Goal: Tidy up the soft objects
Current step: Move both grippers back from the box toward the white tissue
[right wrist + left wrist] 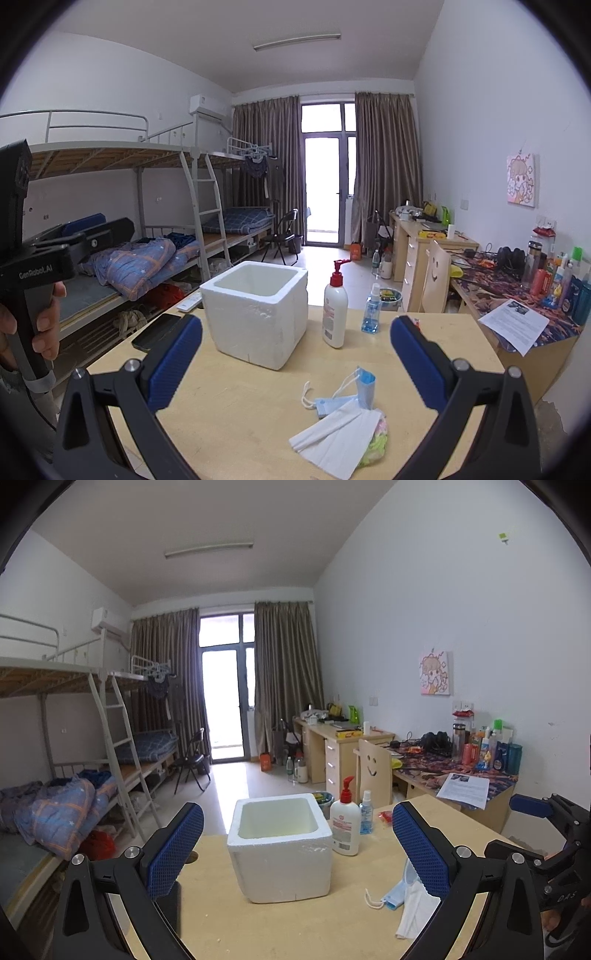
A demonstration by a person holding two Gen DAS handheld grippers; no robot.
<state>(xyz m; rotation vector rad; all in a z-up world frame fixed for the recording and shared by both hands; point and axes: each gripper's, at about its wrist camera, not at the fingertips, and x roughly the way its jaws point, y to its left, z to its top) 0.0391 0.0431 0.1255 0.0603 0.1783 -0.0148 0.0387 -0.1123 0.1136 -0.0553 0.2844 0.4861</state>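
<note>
Both the left gripper (pixel 297 843) and right gripper (pixel 295 358) stood wide open, empty. Masks (pixel 341 413) lay heaped on the table (pixel 236 406) near the foam box (pixel 258 314). Risk: a pinch could snag ear loops and drag several masks together.

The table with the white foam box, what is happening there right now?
A person holds a two-finger gripper in each hand over the wooden table. Both the left gripper and the right gripper are open and hold nothing. A pile of face masks lies in front of the right gripper. The foam box looks empty, so no mask is inside it yet.
</note>
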